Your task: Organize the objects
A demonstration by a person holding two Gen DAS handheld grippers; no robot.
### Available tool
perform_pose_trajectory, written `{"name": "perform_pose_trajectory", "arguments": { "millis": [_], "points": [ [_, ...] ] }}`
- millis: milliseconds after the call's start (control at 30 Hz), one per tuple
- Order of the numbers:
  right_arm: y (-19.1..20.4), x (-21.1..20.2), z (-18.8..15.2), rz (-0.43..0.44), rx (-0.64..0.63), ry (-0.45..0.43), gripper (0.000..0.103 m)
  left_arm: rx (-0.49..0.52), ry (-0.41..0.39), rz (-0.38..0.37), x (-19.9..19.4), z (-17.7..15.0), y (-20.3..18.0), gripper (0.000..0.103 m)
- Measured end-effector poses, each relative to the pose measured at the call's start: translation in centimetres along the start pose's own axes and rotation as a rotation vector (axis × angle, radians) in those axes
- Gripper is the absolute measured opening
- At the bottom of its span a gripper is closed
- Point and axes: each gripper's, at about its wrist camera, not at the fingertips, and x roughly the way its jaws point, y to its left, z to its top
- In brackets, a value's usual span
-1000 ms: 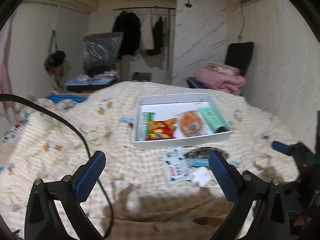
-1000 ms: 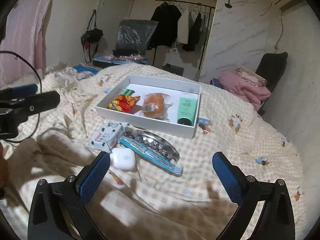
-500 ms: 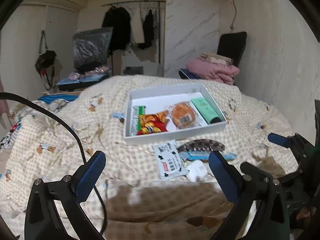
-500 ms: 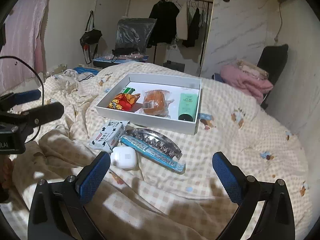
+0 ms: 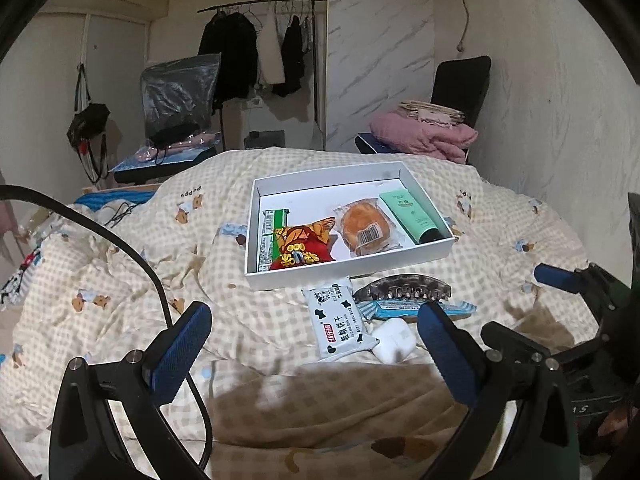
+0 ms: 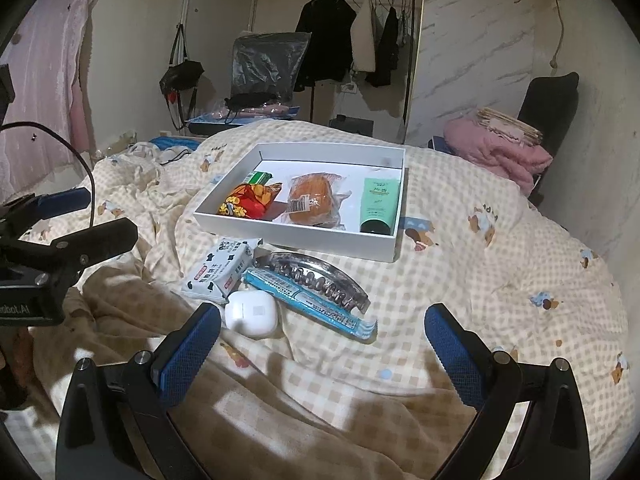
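Note:
A white box [image 5: 260, 192] [image 6: 396, 240] lies on the checked quilt and holds a red snack bag [image 5: 300, 246] [image 6: 246, 202], a wrapped bun [image 5: 365, 227] [image 6: 312, 200], a green tube [image 5: 412, 213] [image 6: 378, 204] and a green-white packet [image 5: 269, 236]. In front of it lie a cow-print biscuit pack [image 5: 340, 324] [image 6: 218, 270], a grey hair claw [image 5: 404, 290] [image 6: 320, 274], a blue flat pack [image 5: 404, 309] [image 6: 308, 302] and a white earbud case [image 5: 394, 340] [image 6: 251, 314]. My left gripper [image 5: 314, 344] and right gripper [image 6: 322, 342] are both open and hold nothing, short of these items.
The quilt [image 6: 500, 280] is rumpled at the left and near edge. A black cable [image 5: 132, 248] loops by the left gripper. A chair [image 5: 460, 88] with pink bedding [image 5: 424, 136], a clothes rail [image 5: 260, 40] and a plastic-covered monitor [image 5: 176, 92] stand behind the bed.
Both grippers have moved in closer to the loose items, and the left view has swung so the box sits more central. Nothing was picked up; both stay open.

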Motion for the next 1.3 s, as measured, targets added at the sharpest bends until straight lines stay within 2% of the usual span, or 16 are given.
{"name": "perform_pose_trajectory", "arguments": {
  "millis": [300,467,533,633,700,767,800,833,867,933,967,1000,1033,1067,1133,1300],
  "points": [
    [0.1,0.2,0.0,0.008,-0.003,0.011,0.102,-0.014,0.068,-0.028,1.4,-0.1,0.3,0.103],
    [0.0,0.2,0.0,0.012,0.000,0.013,0.102,-0.030,0.059,-0.044,1.1,-0.2,0.6,0.102],
    [0.0,0.2,0.0,0.013,0.001,0.011,0.102,-0.044,0.047,-0.057,0.8,-0.2,0.9,0.096],
    [-0.1,0.2,0.0,0.017,0.005,0.008,0.102,-0.071,0.047,-0.066,0.8,0.1,1.5,0.081],
    [-0.1,0.1,0.0,0.019,0.007,0.006,0.102,-0.098,0.061,-0.078,0.9,0.2,2.2,0.063],
    [-0.2,0.0,0.0,0.024,0.012,-0.001,0.101,-0.131,0.077,-0.084,0.9,0.7,3.0,0.051],
    [-0.3,-0.1,0.0,0.031,0.016,-0.007,0.097,-0.144,0.083,-0.089,0.9,0.9,3.4,0.045],
    [-0.4,-0.1,0.1,0.033,0.021,-0.009,0.081,-0.161,0.091,-0.100,0.9,1.3,3.9,0.042],
    [-0.5,0.0,0.1,0.029,0.026,-0.006,0.064,-0.180,0.099,-0.112,0.9,1.6,4.4,0.034],
    [-0.8,0.3,0.1,0.026,0.044,0.009,0.051,-0.214,0.119,-0.137,1.0,2.1,5.3,0.026],
    [-1.0,0.3,0.1,0.030,0.053,0.009,0.048,-0.235,0.129,-0.156,1.1,2.4,5.7,0.021],
    [-1.2,0.3,0.0,0.031,0.062,0.006,0.047,-0.266,0.146,-0.184,1.2,2.8,6.3,0.018],
    [-1.4,0.2,0.0,0.032,0.069,0.002,0.042,-0.288,0.160,-0.200,1.4,3.0,6.7,0.018],
    [-1.5,0.1,0.1,0.031,0.073,-0.002,0.027,-0.306,0.171,-0.212,1.5,3.2,6.9,0.018],
    [-1.6,0.0,0.1,0.021,0.081,-0.005,0.013,-0.316,0.196,-0.224,1.8,3.8,7.3,0.018],
    [-2.4,-0.8,0.3,0.033,0.115,-0.037,0.009,-0.270,0.268,-0.209,3.0,4.9,6.9,0.018]
  ]
}}
